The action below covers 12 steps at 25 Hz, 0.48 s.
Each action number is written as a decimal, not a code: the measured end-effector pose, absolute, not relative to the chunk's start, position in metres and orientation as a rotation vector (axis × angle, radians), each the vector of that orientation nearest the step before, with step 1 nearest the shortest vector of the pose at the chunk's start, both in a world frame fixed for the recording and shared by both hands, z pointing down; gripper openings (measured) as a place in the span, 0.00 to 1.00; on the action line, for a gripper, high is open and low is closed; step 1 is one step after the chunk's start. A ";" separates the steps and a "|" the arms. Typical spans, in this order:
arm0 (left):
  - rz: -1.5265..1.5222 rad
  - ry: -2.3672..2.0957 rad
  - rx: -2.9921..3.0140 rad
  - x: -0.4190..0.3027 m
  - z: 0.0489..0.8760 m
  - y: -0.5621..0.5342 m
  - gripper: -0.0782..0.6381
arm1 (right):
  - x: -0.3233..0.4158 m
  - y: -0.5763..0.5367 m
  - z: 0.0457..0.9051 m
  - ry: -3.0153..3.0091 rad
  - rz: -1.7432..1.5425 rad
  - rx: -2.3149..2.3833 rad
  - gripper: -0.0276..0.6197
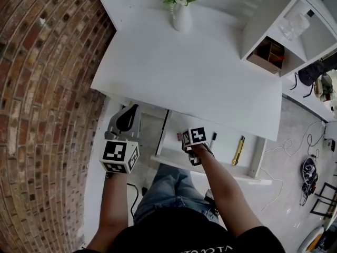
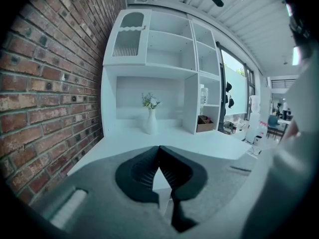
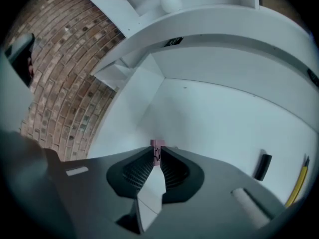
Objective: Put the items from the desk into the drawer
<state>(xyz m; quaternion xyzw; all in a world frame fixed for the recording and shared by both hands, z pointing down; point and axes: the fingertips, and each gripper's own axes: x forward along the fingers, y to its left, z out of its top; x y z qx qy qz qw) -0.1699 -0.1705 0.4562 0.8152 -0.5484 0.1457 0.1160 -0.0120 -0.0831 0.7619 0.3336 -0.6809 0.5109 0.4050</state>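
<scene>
The white drawer (image 1: 225, 144) stands pulled out under the desk's (image 1: 195, 73) near edge. My right gripper (image 1: 185, 139) reaches into the drawer's left part, shut on a small pink item (image 3: 157, 144) whose end sticks out past the fingertips, just above the drawer floor (image 3: 214, 113). A black marker-like item (image 3: 262, 167) and a yellow utility knife (image 3: 299, 178) lie in the drawer to the right. My left gripper (image 1: 130, 116) hovers left of the drawer, below the desk edge, its jaws shut with nothing between them. In the left gripper view the left gripper (image 2: 159, 152) points over the desk top.
A white vase with flowers (image 1: 182, 13) stands at the desk's back. A white shelf unit (image 1: 274, 20) at the right holds a brown box (image 1: 267, 54). A brick wall (image 1: 42, 88) runs along the left. Cables and gear lie on the floor (image 1: 310, 167) to the right.
</scene>
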 end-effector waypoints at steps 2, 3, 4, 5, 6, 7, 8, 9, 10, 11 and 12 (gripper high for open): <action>0.426 -1.609 2.388 -0.171 0.455 -0.170 0.11 | -0.006 -0.083 0.767 -1.695 1.210 0.857 0.14; 0.425 -1.611 2.388 -0.171 0.455 -0.170 0.11 | -0.005 -0.082 0.767 -1.685 1.186 0.861 0.15; 0.423 -1.613 2.389 -0.172 0.454 -0.170 0.11 | -0.006 -0.081 0.765 -1.680 1.177 0.862 0.16; 0.421 -1.616 2.390 -0.172 0.453 -0.171 0.11 | -0.008 -0.079 0.763 -1.683 1.183 0.856 0.19; 0.416 -1.619 2.390 -0.172 0.452 -0.171 0.11 | -0.011 -0.078 0.760 -1.697 1.195 0.844 0.25; 0.410 -1.621 2.390 -0.172 0.451 -0.172 0.11 | -0.014 -0.077 0.758 -1.716 1.202 0.832 0.30; 0.402 -1.623 2.389 -0.172 0.450 -0.172 0.11 | -0.015 -0.078 0.754 -1.735 1.200 0.826 0.34; 0.393 -1.626 2.389 -0.171 0.450 -0.173 0.11 | -0.015 -0.080 0.750 -1.752 1.189 0.827 0.34; 0.382 -1.627 2.390 -0.169 0.448 -0.173 0.11 | -0.014 -0.082 0.744 -1.769 1.173 0.834 0.35; 0.371 -1.629 2.391 -0.167 0.447 -0.174 0.11 | -0.013 -0.086 0.738 -1.788 1.156 0.844 0.36; 0.359 -1.631 2.394 -0.165 0.445 -0.175 0.11 | -0.012 -0.089 0.731 -1.809 1.142 0.855 0.37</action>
